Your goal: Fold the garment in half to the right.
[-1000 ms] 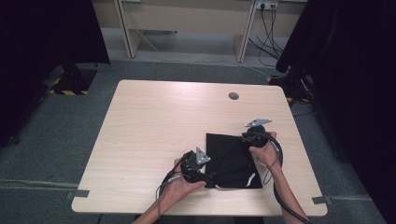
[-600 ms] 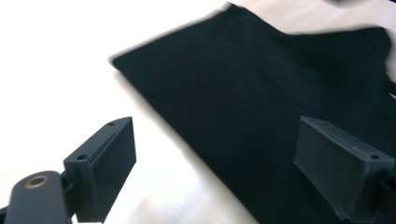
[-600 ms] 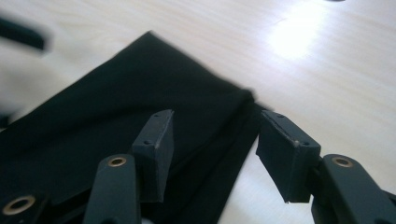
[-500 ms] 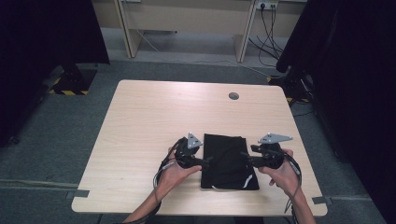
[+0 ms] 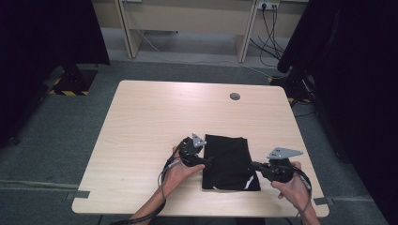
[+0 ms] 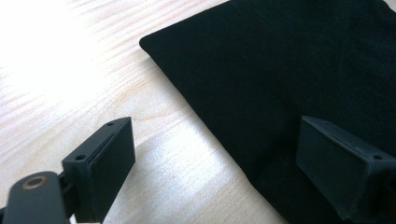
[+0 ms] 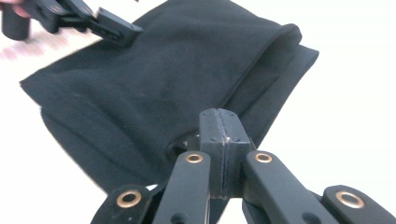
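Observation:
A folded black cloth [image 5: 227,161] lies flat on the wooden table [image 5: 159,117], near its front edge. My left gripper [image 5: 206,161] rests at the cloth's left edge. In the left gripper view it [image 6: 215,149] is open, one jaw over bare wood and the other over the cloth [image 6: 289,70]. My right gripper [image 5: 254,165] sits at the cloth's right edge. Its jaws have just been closing, and in the right gripper view they [image 7: 219,121] meet pad to pad with no fabric visibly between them. The cloth [image 7: 154,79] spreads beyond them, with the left gripper [image 7: 112,25] at its far side.
A round cable hole [image 5: 234,96] sits near the table's far edge. Desk legs and cables [image 5: 263,28] stand behind the table, and dark curtains hang at both sides. Bare wood stretches left of and beyond the cloth.
My right gripper has come from the cloth's far right corner toward me and to the right, and its jaws have shut. My left gripper has shifted slightly away from me along the left edge.

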`<state>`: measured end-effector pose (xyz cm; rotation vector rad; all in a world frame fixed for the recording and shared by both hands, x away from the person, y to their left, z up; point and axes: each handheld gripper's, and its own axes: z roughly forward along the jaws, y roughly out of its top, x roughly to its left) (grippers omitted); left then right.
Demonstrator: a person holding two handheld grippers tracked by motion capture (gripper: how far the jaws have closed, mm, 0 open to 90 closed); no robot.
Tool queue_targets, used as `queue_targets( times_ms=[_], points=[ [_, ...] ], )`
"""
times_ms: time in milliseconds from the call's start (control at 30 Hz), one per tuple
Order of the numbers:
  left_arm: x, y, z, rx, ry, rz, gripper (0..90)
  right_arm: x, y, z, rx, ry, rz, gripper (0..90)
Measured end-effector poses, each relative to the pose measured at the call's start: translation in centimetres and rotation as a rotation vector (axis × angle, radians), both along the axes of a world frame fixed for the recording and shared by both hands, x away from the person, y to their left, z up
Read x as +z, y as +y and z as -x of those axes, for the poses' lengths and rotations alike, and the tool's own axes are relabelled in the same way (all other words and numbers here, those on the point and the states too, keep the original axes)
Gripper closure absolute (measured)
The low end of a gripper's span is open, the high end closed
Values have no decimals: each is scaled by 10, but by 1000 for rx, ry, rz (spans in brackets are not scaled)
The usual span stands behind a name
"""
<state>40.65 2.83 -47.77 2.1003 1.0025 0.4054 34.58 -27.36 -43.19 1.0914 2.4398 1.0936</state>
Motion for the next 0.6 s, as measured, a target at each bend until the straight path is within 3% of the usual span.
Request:
queue_targets(
  times_ms=[100, 233, 300, 400, 600],
  points=[
    [3, -2, 2, -5, -15, -1, 122, 1, 1, 5, 3, 1, -7, 815],
    [10, 4, 9, -5, -11, 52, 112, -7, 4, 7, -41, 28, -47, 623],
    [13, 7, 15, -22, -15, 54, 110, -9, 6, 10, -47, 33, -61, 573],
    [13, 8, 23, -32, -10, 63, 107, -13, 11, 13, -38, 51, -80, 529],
    [0, 4, 25, -45, -6, 2, 104, -14, 18, 17, -4, 58, -98, 525]
  ],
)
